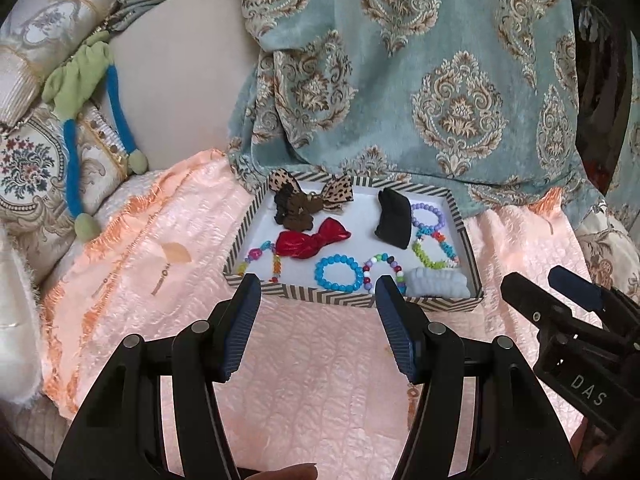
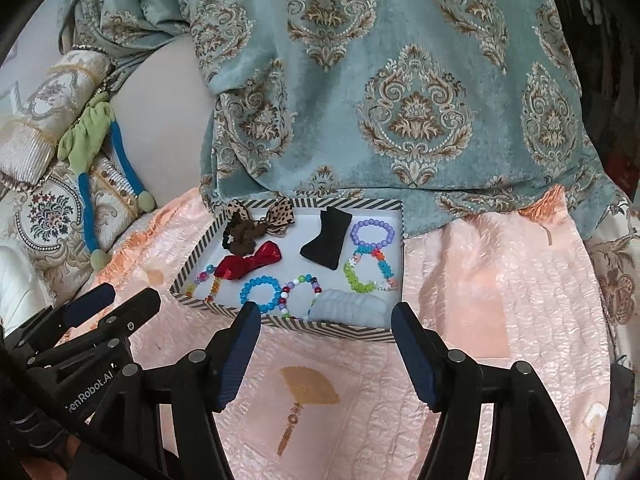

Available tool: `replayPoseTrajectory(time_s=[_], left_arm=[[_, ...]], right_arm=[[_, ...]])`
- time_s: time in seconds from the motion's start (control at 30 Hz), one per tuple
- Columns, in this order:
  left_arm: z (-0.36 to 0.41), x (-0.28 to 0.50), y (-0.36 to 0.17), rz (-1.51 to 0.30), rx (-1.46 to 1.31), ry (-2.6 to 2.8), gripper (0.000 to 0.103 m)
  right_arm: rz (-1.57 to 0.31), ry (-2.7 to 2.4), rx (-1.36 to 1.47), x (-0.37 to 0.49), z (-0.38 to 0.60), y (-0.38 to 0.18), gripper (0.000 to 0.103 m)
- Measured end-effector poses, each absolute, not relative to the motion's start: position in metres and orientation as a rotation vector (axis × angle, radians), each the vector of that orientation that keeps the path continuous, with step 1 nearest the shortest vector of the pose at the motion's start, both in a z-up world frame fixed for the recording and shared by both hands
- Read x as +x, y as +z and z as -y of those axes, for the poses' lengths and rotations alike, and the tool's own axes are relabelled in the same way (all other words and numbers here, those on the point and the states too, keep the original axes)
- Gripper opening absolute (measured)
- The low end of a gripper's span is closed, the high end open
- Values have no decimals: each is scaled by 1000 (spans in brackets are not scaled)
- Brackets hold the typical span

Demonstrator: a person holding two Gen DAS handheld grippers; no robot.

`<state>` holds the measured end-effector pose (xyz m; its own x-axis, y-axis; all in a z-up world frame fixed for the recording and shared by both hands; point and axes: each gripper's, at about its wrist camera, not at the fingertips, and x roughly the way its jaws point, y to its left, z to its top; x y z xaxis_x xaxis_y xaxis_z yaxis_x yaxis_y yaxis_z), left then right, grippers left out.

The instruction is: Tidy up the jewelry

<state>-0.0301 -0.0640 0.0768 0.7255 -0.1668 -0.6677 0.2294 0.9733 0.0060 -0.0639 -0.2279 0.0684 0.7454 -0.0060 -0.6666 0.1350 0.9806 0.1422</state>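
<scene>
Right wrist view: right hand-held gripper (image 2: 326, 354) spread and empty over the pink bedspread (image 2: 500, 280), left hand-held gripper (image 1: 316, 328) likewise; beyond, the tray (image 2: 288, 322) holds crowded bracelets, so a grab risks snagging the blue bracelet (image 2: 261, 293) with its neighbour.

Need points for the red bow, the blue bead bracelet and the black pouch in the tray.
red bow (image 1: 312, 242), left wrist view, on the knot at its middle.
blue bead bracelet (image 2: 244, 290), right wrist view, on the beads of its left side.
black pouch (image 1: 394, 216), left wrist view, on the middle of the fabric.
</scene>
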Motion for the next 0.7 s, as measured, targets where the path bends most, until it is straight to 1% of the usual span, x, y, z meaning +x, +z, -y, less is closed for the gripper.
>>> replayPoseTrajectory(time_s=[0.3, 0.7], left_arm=[[57, -41, 87, -702, 75, -210, 60], [55, -45, 93, -679, 70, -200, 60]], right_arm=[[-706, -72, 171, -73, 221, 79, 66], [-710, -87, 149, -74, 216, 81, 69]])
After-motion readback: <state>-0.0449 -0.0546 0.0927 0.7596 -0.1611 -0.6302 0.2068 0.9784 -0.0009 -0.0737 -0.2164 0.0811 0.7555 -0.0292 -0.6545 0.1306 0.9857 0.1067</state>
